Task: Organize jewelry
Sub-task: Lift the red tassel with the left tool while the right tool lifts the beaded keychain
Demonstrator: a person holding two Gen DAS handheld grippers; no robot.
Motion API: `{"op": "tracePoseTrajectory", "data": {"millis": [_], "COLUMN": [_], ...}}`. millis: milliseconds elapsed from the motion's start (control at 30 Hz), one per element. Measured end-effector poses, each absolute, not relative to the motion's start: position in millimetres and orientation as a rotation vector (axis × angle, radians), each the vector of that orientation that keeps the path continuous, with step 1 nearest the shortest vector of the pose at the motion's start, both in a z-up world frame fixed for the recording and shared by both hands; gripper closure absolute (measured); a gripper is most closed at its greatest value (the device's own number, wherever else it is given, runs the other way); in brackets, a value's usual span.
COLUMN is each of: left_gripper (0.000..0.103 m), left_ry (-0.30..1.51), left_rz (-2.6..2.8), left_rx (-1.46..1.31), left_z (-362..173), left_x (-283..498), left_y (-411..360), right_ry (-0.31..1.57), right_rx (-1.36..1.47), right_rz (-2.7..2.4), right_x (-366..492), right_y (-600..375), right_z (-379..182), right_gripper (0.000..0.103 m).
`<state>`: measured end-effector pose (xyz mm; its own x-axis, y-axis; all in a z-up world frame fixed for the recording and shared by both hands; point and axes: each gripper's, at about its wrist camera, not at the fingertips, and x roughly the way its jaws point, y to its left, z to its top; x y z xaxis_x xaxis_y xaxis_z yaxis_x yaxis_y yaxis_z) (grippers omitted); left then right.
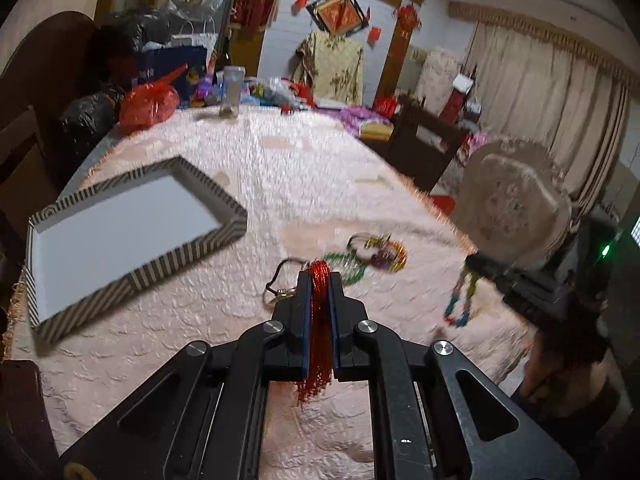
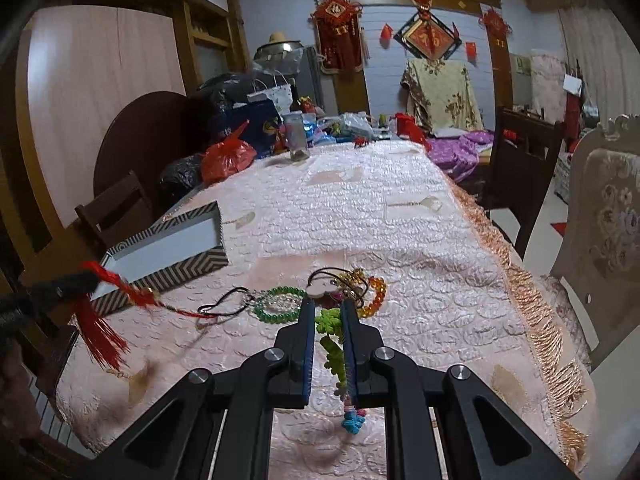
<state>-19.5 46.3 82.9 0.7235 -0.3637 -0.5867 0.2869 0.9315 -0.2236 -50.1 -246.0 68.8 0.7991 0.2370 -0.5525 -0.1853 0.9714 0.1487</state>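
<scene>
My left gripper (image 1: pixel 320 280) is shut on a red tassel ornament (image 1: pixel 319 332) and holds it above the pink tablecloth; it also shows in the right wrist view (image 2: pixel 100 320), its cord trailing to the table. My right gripper (image 2: pixel 328 308) is shut on a green knotted charm (image 2: pixel 332 344) with a blue end hanging below; it shows in the left wrist view (image 1: pixel 460 296). A striped box with a white inside (image 1: pixel 116 236) (image 2: pixel 168 248) lies open to the left. A green bead bracelet (image 2: pixel 278 304), an amber bracelet (image 2: pixel 376 296) and black cords (image 1: pixel 280 276) lie ahead.
The pink quilted tablecloth (image 2: pixel 360 208) has a fringed right edge (image 2: pixel 532 312). Bags, a red plastic bag (image 2: pixel 228 156) and a jar (image 2: pixel 298 136) crowd the far end. Chairs stand at the right (image 2: pixel 608 240) and left (image 2: pixel 116 208).
</scene>
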Motion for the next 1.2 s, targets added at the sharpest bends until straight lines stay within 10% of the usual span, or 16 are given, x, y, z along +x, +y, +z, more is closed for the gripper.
{"op": "tracePoseTrajectory", "data": {"millis": [1200], "left_gripper": [0.097], "left_ry": [0.806], "left_rz": [-0.320], "left_rx": [-0.075], "left_z": [75.0], "left_x": [-18.6], "left_y": [43.8], "right_ry": [0.773], "right_rx": [0.063], "right_rz": [0.258], "right_x": [-68.0], "right_y": [-187.7], "right_z": [93.4], "right_gripper": [0.091]}}
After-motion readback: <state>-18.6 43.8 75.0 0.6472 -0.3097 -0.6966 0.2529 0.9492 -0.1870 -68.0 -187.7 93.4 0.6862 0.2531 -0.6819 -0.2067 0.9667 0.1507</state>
